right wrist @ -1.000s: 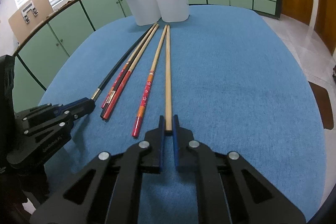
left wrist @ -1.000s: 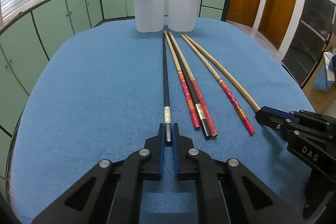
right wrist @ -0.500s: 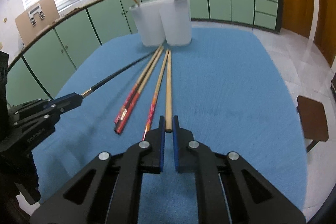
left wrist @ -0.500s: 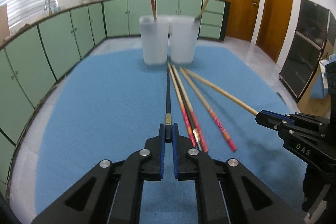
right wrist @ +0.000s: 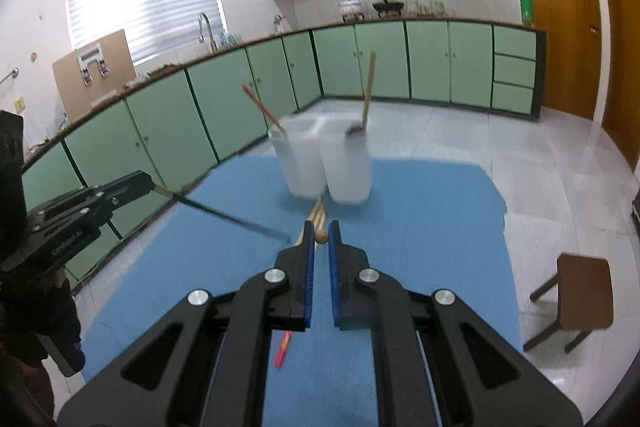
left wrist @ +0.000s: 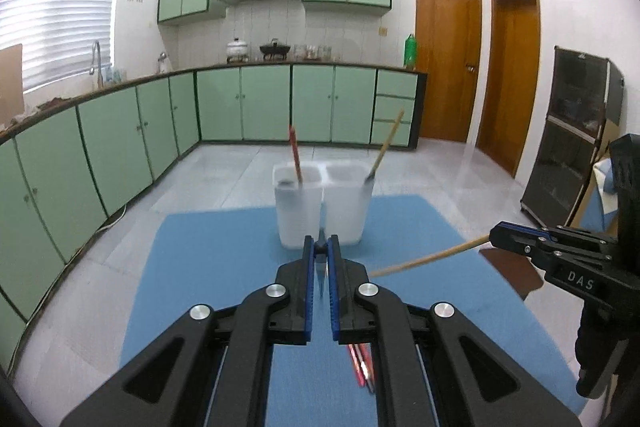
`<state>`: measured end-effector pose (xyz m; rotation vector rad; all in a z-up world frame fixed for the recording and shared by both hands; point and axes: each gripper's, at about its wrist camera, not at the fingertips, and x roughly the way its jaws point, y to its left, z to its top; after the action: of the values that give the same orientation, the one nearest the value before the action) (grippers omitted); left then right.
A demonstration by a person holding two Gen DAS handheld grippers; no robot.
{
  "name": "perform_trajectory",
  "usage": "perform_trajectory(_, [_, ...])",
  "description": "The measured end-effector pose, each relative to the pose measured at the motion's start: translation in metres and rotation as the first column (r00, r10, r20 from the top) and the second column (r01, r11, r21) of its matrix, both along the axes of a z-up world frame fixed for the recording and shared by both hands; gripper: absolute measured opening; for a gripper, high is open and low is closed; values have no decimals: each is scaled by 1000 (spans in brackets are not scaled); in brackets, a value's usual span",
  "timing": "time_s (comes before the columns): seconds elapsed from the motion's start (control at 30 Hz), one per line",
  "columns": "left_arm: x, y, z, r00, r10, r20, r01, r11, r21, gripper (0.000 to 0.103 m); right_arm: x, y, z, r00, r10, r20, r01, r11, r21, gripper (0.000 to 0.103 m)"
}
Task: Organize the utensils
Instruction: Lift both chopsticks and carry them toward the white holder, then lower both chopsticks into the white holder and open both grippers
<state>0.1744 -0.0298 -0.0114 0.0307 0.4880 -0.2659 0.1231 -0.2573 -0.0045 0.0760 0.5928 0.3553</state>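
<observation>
Both chopsticks leave the cloth at once: the left claw (left wrist: 321, 247) is clamped on the butt end of a slim black chopstick with a metal band (right wrist: 224, 217), and the right claw (right wrist: 321, 235) is clamped on the butt end of a plain pale wooden chopstick (left wrist: 430, 257). A second ago each stick lay flat among the others; now both are raised clear of the blue cloth-covered worktop (left wrist: 224, 267), their far tips slanting down and inward toward the middle of the cloth. The two white translucent plastic holders (left wrist: 322, 207) stand side by side at the far edge, the left one with a red chopstick (left wrist: 295, 155) leaning in it, the right one with a wooden-handled utensil (left wrist: 384, 149). The red-patterned chopsticks (left wrist: 362, 367) remain on the cloth, near, partly hidden under the claws. The pick-up looks complete; the carry to the holders is the likely next step, and the sorting is far from finished, with several sticks left to go.
</observation>
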Motion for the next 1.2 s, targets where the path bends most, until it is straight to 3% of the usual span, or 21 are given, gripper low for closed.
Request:
perform_trajectory(0.5, [32, -2, 30, 996, -81, 29, 82, 995, -52, 6, 44, 10, 71, 994, 90, 63, -88, 995, -43, 6])
perform_trajectory(0.77, [61, -12, 75, 985, -104, 138, 114, 992, -62, 6, 72, 12, 112, 985, 86, 151, -80, 996, -48, 6])
perform_trajectory(1.0, [95, -26, 126, 959, -93, 269, 112, 992, -57, 6, 112, -1, 150, 972, 48, 232, -50, 999, 2, 6])
perform_trajectory(1.2, [133, -34, 132, 955, -61, 291, 72, 997, -26, 6, 152, -8, 150, 970, 5, 242, -10, 1000, 17, 6])
